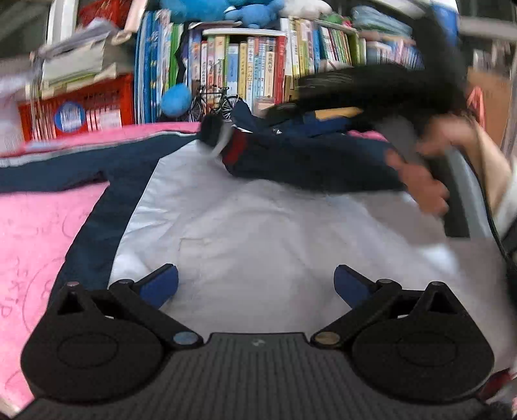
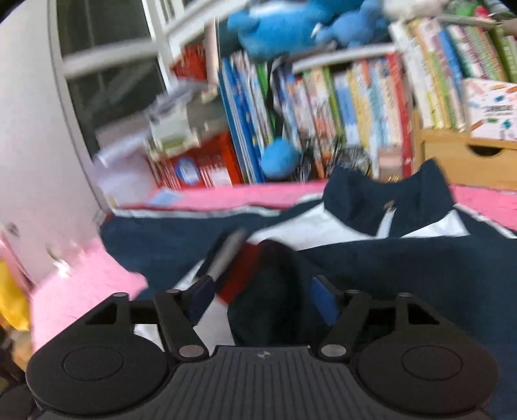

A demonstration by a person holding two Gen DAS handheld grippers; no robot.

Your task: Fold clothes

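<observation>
A navy and white jacket (image 1: 258,232) lies spread on a pink cover (image 1: 38,242). My left gripper (image 1: 257,284) hangs open just above the white body panel, with nothing between its fingers. One navy sleeve (image 1: 307,161) lies folded across the chest. A person's hand (image 1: 426,181) holds the blurred right gripper above that sleeve. In the right wrist view my right gripper (image 2: 263,299) stands open, with the bunched end of the navy sleeve (image 2: 268,290) lying between its fingers; a gap shows beside the left finger. The collar (image 2: 387,200) stands up beyond it.
A crowded bookshelf (image 1: 258,64) runs along the far edge of the cover, with a red crate (image 1: 80,110), a blue ball (image 1: 176,98) and a model bicycle (image 1: 213,103) in front. Blue plush toys (image 2: 284,29) sit on top. A wooden drawer box (image 2: 468,158) stands at the right.
</observation>
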